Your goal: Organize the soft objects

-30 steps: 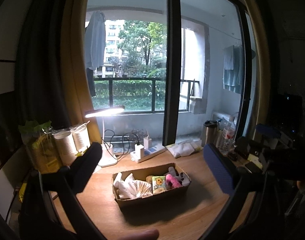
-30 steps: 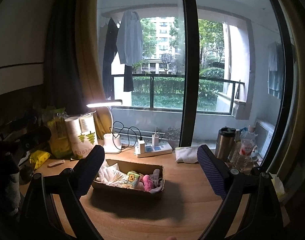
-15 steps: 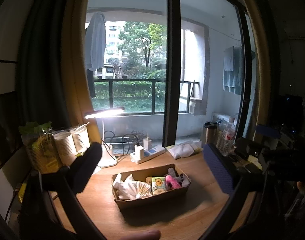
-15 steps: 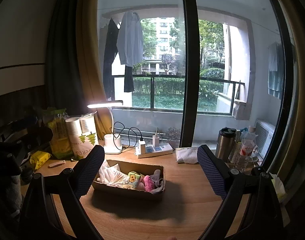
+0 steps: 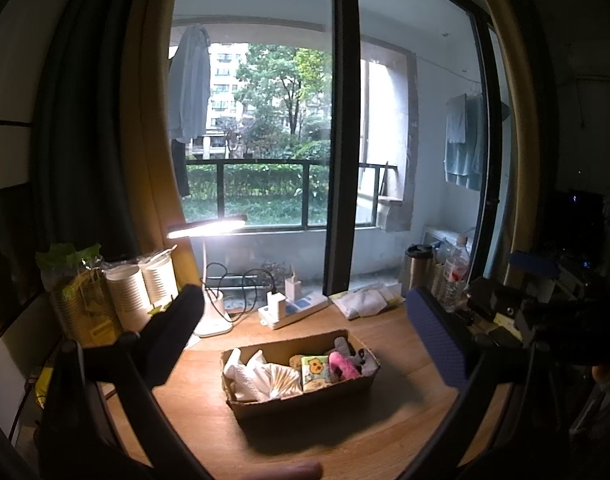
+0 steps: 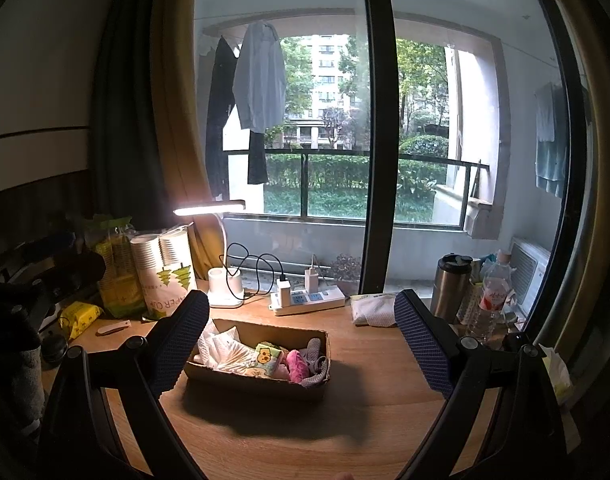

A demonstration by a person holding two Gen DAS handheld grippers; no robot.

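Blue textured pads line both grippers, and both stand spread wide with nothing between the fingers. The left gripper (image 5: 305,336) hangs above the wooden desk (image 5: 345,440), its jaws far apart and touching nothing; the cardboard box (image 5: 301,394) shows in the gap between them. The right gripper (image 6: 303,336) is likewise fully apart and empty, held over the near part of the desk, with the same box (image 6: 261,380) lying just inside its left finger (image 6: 177,344) in that view.

The box is a shallow open-topped tray resting flat on the desk, well short of the window. Its long axis runs roughly side to side, parallel to the window wall; from the left wrist camera its right end angles slightly away, and from the right wrist camera its left end sits a little farther back. Soft things fill it: crumpled white cloths (image 5: 257,376) at the left end, a small yellow-green printed pack (image 5: 315,372) near the middle, a pink plush piece (image 5: 341,366) next to it, and grey fabric (image 5: 363,360) at the right end.

Behind the box stand a lit desk lamp (image 6: 209,210), a white power strip (image 6: 309,300) and a folded white cloth (image 6: 373,310). A steel tumbler (image 6: 449,284) and a water bottle (image 6: 491,300) stand to the right, paper cup sleeves (image 6: 161,268) to the left.
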